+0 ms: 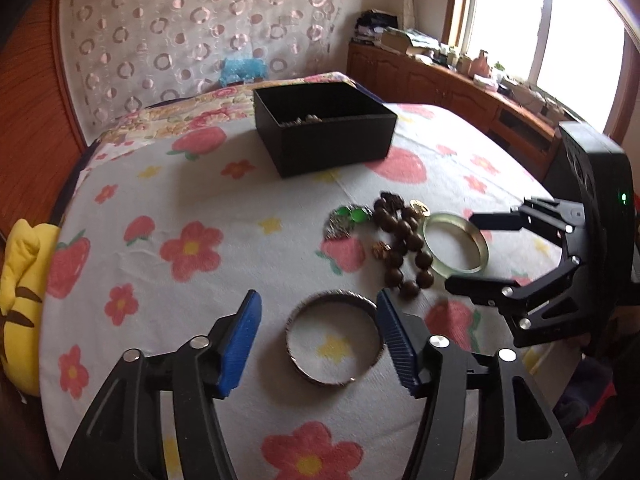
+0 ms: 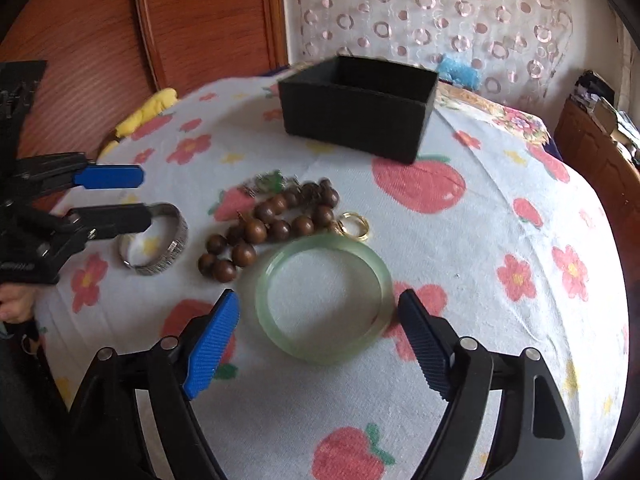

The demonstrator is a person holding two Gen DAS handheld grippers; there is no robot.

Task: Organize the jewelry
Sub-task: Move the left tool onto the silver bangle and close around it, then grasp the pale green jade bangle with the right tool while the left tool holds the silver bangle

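Observation:
A silver bangle [image 1: 334, 340] lies on the flowered cloth between the open blue pads of my left gripper [image 1: 318, 306]; it also shows in the right wrist view [image 2: 160, 240]. A pale green jade bangle [image 2: 324, 300] lies between the open pads of my right gripper [image 2: 318, 306]; it also shows in the left wrist view [image 1: 456, 244]. Between the bangles lie a brown bead bracelet [image 2: 264, 228], a gold ring [image 2: 356, 224] and a green-stone pendant [image 1: 348, 218]. A black open box [image 1: 324, 128] stands farther back with small pieces inside.
The bed's flowered cloth [image 1: 200, 208] carries everything. A yellow plush [image 1: 20, 300] sits at the left edge. A wooden cabinet [image 1: 440, 84] with clutter runs under the window at right. A wooden headboard [image 2: 180, 20] stands behind.

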